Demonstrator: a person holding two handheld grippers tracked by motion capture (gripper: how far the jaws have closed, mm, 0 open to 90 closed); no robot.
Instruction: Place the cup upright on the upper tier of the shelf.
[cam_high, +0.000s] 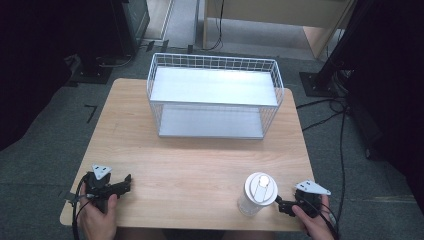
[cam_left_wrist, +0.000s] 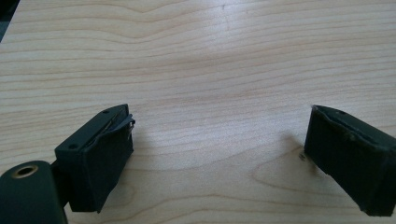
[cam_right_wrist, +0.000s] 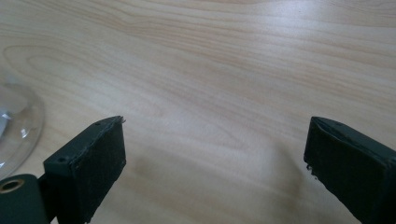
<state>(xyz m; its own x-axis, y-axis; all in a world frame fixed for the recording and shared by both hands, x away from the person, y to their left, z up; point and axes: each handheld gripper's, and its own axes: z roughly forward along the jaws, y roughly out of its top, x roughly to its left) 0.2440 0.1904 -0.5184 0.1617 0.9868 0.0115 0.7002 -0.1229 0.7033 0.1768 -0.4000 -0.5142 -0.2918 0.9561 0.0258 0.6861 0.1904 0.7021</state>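
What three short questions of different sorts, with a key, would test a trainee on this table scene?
1. True or false: the clear cup with the white lid stands inside the white wire basket.
2. Which gripper is nearer the cup: A) left gripper, B) right gripper?
3. Fill in: both grippers' jaws stand ____ with nothing between them.

Key
1. False: the cup stands on the wooden table, near its front edge; the basket sits farther back.
2. B
3. open: each gripper view shows bare wood between the jaws.
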